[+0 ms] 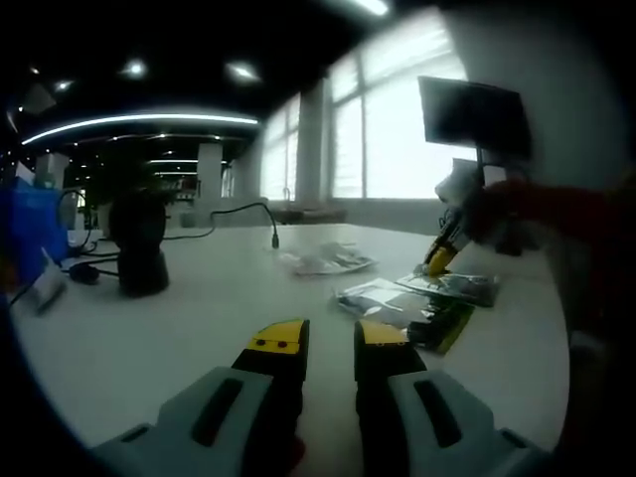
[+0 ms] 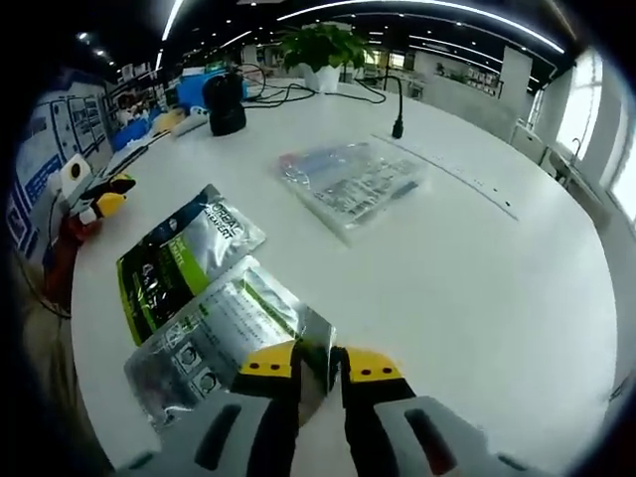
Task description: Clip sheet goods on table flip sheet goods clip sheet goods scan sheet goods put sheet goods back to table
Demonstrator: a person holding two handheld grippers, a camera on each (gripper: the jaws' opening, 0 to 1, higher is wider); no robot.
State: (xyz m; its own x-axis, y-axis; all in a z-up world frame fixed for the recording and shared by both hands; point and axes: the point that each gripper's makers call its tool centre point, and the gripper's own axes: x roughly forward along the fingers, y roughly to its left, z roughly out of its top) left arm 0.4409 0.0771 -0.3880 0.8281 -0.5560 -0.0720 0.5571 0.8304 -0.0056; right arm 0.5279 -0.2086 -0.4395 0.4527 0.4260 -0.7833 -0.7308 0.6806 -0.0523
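My left gripper (image 1: 330, 343) hovers empty, jaws slightly parted, over the white table (image 1: 199, 318), with the sheet goods well off at two o'clock. My right gripper (image 2: 318, 366) is nearer: the silver foil printed packet (image 2: 224, 338) lies at its tips, the edge seemingly between narrowly parted jaws, its long axis running toward ten o'clock, a green-and-silver foil pouch (image 2: 184, 258) just beyond.

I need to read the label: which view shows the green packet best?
The right gripper view: the green packet lies close and flat, face up. The left gripper view shows it far off, edge-on.
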